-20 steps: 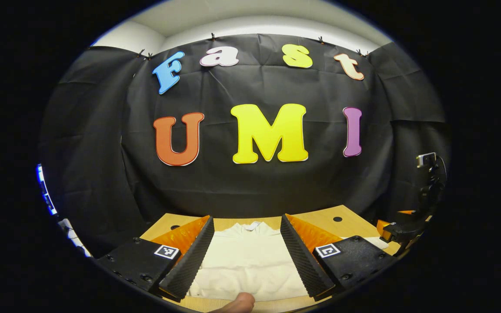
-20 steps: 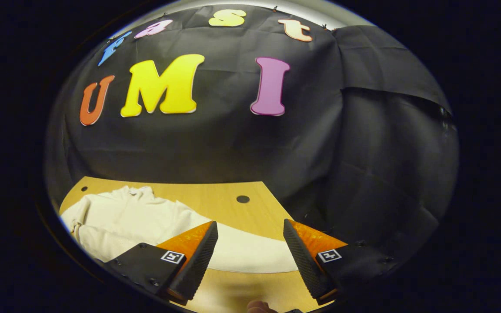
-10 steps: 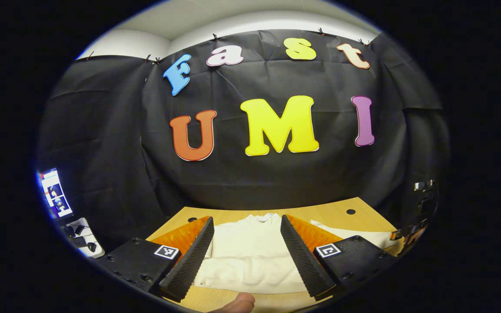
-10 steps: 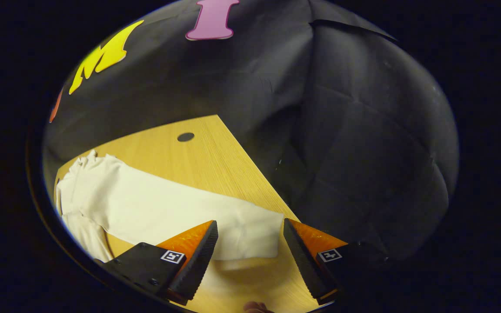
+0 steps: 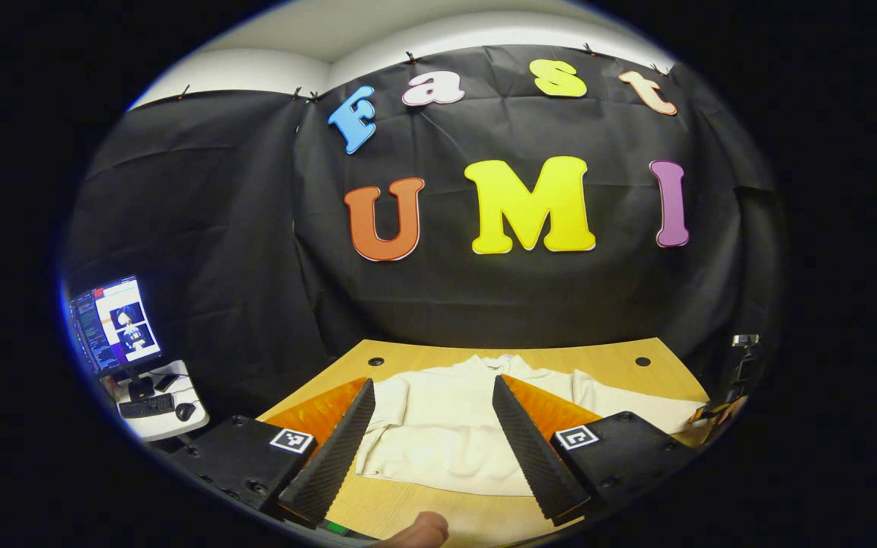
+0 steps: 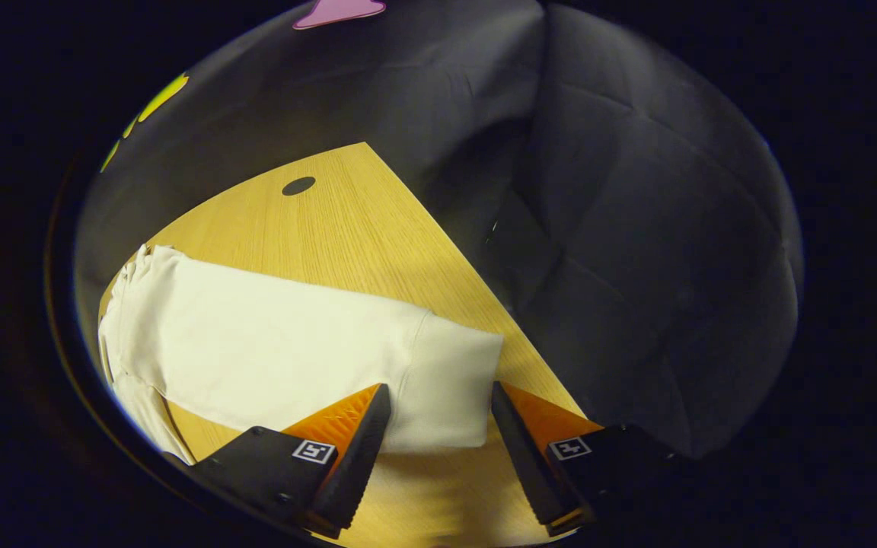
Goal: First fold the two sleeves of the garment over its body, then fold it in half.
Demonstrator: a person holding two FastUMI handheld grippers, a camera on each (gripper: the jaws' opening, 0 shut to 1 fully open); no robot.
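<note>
Two tongs, both with fingers apart and gripping nothing. My right tongs (image 6: pixel 435 449) hang just above the cuff (image 6: pixel 450 388) of the sweater's (image 6: pixel 271 350) long sleeve, which stretches toward the right edge of the desk (image 6: pixel 347 221); whether a finger touches the cloth I cannot tell. My left tongs (image 5: pixel 431 449) hover over the near edge, the sweater's (image 5: pixel 438 426) body lying flat between their fingers. Off the desk's left side stands a monitor (image 5: pixel 113 326).

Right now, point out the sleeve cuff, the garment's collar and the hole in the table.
sleeve cuff (image 6: pixel 450 380), right gripper view, middle of the cuff band.
collar (image 5: pixel 501 360), left gripper view, neck opening's edge.
table hole (image 6: pixel 298 186), right gripper view, its centre.
</note>
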